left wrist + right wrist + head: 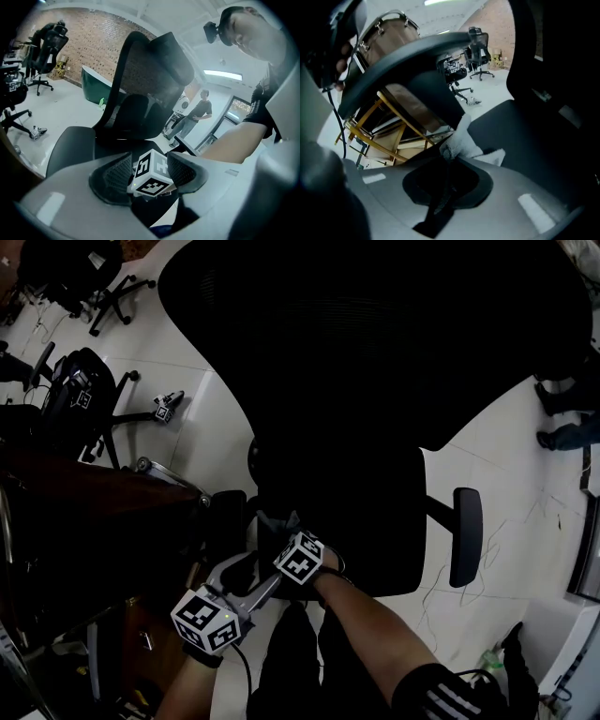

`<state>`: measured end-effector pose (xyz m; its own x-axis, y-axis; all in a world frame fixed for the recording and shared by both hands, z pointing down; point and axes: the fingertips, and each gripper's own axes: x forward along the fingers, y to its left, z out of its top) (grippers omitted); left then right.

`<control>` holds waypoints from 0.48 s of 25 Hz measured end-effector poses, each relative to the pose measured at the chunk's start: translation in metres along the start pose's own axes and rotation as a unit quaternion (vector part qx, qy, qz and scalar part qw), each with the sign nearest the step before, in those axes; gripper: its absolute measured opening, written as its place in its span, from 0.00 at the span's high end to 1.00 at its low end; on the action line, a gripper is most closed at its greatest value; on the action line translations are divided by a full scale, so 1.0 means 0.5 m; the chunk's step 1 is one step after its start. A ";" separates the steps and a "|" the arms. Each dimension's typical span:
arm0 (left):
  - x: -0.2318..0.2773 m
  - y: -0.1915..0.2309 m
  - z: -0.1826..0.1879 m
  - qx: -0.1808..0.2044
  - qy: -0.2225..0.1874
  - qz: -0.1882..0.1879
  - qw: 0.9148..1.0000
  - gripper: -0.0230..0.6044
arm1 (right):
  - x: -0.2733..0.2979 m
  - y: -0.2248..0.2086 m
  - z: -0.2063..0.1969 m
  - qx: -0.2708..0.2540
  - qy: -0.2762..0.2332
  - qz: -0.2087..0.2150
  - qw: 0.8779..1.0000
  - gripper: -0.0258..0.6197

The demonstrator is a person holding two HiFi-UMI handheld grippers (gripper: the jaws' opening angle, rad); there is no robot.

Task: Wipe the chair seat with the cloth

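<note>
A black office chair fills the head view, with its seat (375,521) below the wide backrest (375,334). My right gripper (279,532) is at the seat's front left edge, shut on a pale crumpled cloth (272,520). In the right gripper view the cloth (461,140) bunches at the jaw tips of the right gripper (449,157) and rests against the dark seat (515,131). My left gripper (249,570) hangs just behind the right one, off the seat, open and holding nothing. Seen from the left gripper (150,169), the right one's marker cube (151,173) shows between the jaws.
The chair's armrests (466,535) (228,519) flank the seat. A dark wooden table (84,493) stands close on the left. Other office chairs (80,390) are at the far left, with a small device (169,406) on the white floor. A person (197,112) stands in the background.
</note>
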<state>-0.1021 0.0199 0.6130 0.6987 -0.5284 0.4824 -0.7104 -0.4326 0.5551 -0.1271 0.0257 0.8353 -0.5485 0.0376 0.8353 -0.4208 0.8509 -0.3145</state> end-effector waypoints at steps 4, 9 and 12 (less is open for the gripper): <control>-0.007 0.002 -0.005 -0.004 0.000 0.002 1.000 0.55 | 0.001 -0.030 -0.095 -0.002 0.035 -0.015 0.999 0.91; -0.002 -0.012 -0.014 -0.002 0.007 -0.005 1.000 0.55 | -0.081 -0.097 -0.249 0.012 0.080 -0.052 0.995 0.91; 0.010 -0.028 -0.019 -0.003 0.010 -0.015 1.000 0.55 | -0.158 -0.149 -0.361 0.028 0.104 -0.082 0.991 0.91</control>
<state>-0.0878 0.0303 0.6144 0.7213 -0.4999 0.4794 -0.6887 -0.4439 0.5733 0.0779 0.0541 0.8743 -0.3114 0.0138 0.9502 -0.5347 0.8240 -0.1872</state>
